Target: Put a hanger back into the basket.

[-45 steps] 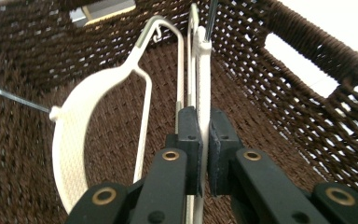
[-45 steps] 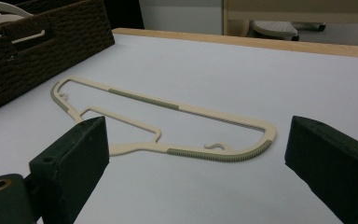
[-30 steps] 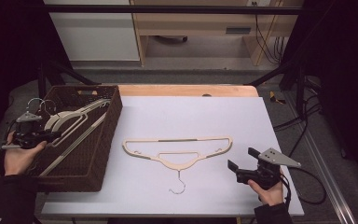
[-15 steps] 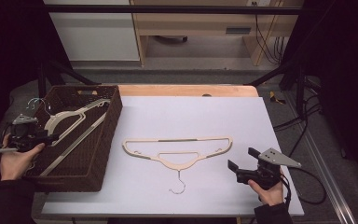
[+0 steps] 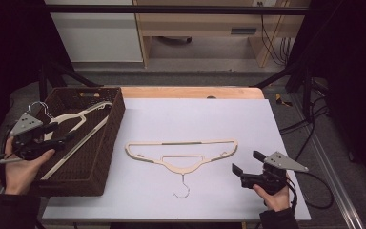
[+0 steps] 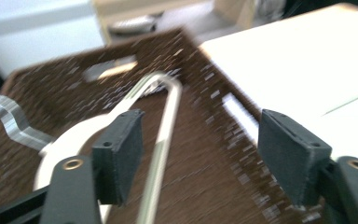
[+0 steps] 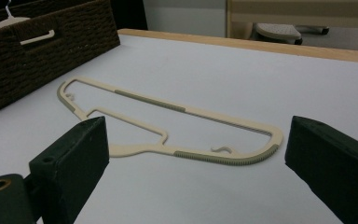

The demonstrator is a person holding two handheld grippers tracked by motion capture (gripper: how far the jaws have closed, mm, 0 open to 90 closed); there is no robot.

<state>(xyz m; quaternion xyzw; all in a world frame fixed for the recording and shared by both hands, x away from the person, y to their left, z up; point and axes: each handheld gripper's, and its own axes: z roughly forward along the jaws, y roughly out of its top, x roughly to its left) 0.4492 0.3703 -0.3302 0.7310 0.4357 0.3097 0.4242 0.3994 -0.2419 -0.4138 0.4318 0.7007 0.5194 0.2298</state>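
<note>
A cream hanger [image 5: 181, 143] lies flat in the middle of the white table [image 5: 209, 114], its metal hook toward the near edge. A second cream hanger [image 5: 78, 116] lies inside the brown wicker basket [image 5: 106, 143] at the left. My left gripper [image 5: 63, 133] hovers open over the basket's left side. Between its jaws I see that hanger's arm [image 6: 165, 126], not touched; the left gripper [image 6: 205, 158] view is blurred. My right gripper [image 5: 248, 162] rests open near the front right, pointing at the table hanger [image 7: 168, 105]. The right gripper [image 7: 200, 163] holds nothing.
The basket wall [image 7: 37, 51] stands left of the table hanger. A wooden strip [image 5: 190, 91] runs along the table's far edge. Cables [image 5: 310, 124] trail off the right side. Black frame bars cross behind the table.
My left gripper has shifted a little over the basket's left side, and the hanger in the basket has changed position slightly. The right gripper and the table hanger have stayed still.
</note>
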